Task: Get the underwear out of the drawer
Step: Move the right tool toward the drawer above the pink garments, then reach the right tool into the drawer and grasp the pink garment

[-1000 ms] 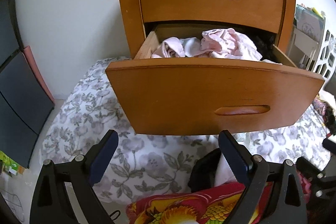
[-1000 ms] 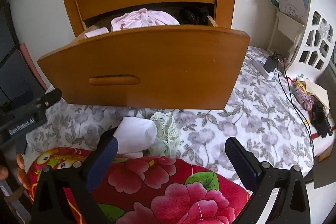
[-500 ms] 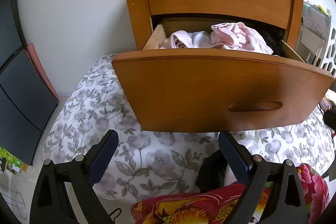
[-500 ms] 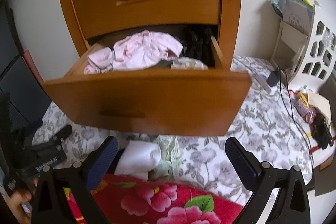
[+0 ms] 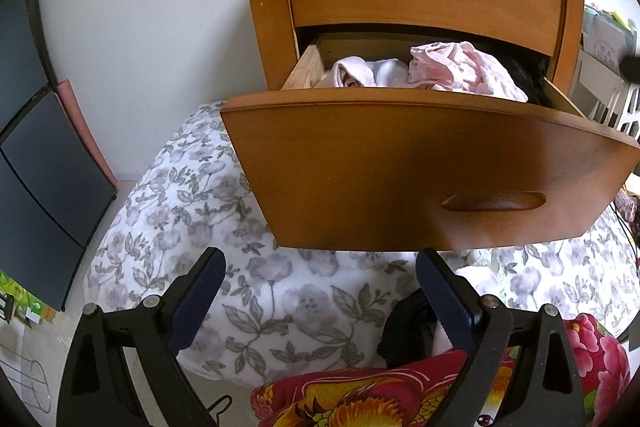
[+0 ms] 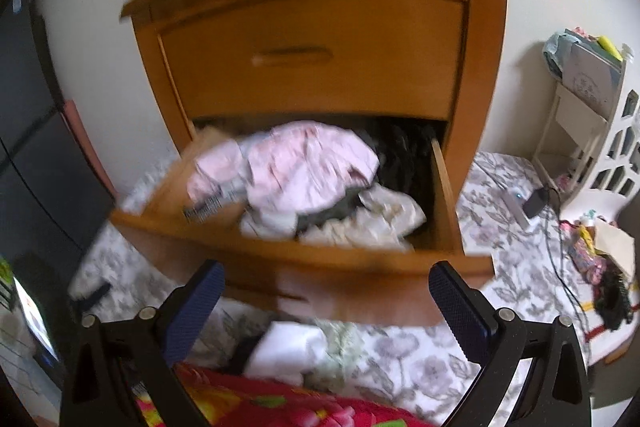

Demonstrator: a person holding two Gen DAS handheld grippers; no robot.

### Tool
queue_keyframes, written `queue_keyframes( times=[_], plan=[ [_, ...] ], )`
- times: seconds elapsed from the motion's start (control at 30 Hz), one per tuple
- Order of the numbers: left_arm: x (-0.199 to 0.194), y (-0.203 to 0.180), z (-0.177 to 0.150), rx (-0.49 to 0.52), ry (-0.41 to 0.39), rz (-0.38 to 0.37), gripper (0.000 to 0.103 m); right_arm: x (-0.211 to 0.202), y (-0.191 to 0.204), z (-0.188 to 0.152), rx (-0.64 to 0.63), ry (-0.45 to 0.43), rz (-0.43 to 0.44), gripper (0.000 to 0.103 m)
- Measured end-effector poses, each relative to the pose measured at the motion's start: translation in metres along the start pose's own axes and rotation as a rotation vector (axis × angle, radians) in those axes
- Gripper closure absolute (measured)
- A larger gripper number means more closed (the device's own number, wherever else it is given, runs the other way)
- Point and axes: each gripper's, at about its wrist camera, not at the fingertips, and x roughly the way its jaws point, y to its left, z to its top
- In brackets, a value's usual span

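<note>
The lower drawer [image 5: 400, 163] [image 6: 304, 259] of a wooden chest stands pulled out over the bed. It holds crumpled pink underwear [image 5: 460, 73] [image 6: 304, 167], cream-white pieces [image 6: 372, 219] and dark garments [image 6: 404, 155] at the back right. My right gripper [image 6: 324, 291] is open, raised to the drawer's front edge and looking down into it; this view is blurred. Lower down, the left gripper [image 5: 320, 279] is open below and in front of the drawer front, with nothing between its fingers.
A floral bedspread [image 5: 208, 211] lies under the drawer. On it sit a white garment [image 6: 288, 347], a pale lacy piece [image 6: 344, 343] and a red flowered quilt [image 5: 360, 399]. A white shelf [image 6: 584, 123] stands at right, a dark cabinet [image 5: 32, 163] at left.
The right gripper has risen from below the drawer front to above its edge, so the contents now show. The left gripper has drifted left and slightly nearer. Both stay open.
</note>
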Motion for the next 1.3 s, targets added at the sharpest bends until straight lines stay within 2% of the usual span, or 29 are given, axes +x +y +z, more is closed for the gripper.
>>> queue_keyframes(
  times=[0.2,0.37,0.5,0.6,0.87,1.03,1.3],
  plan=[
    [0.000,0.003,0.000,-0.015,0.001,-0.012,0.007,0.000,0.010,0.038,-0.032,-0.041,-0.014,0.000],
    [0.001,0.004,0.000,-0.022,0.005,-0.019,0.007,0.022,0.011,0.063,-0.031,0.014,-0.032,0.000],
    [0.003,0.005,0.000,-0.031,0.012,-0.027,0.007,0.049,0.015,0.072,-0.019,0.089,-0.028,0.000],
    [0.003,0.006,0.000,-0.035,0.014,-0.032,0.007,0.067,0.019,0.076,-0.013,0.129,-0.058,0.000],
    [0.005,0.008,0.000,-0.045,0.021,-0.053,0.007,0.106,0.039,0.100,-0.064,0.166,-0.120,0.000],
    [0.008,0.011,0.000,-0.058,0.030,-0.074,0.007,0.128,0.051,0.106,-0.079,0.209,-0.079,0.000],
    [0.010,0.013,0.000,-0.067,0.039,-0.095,0.007,0.167,0.067,0.094,-0.120,0.296,-0.129,0.000]
  ],
)
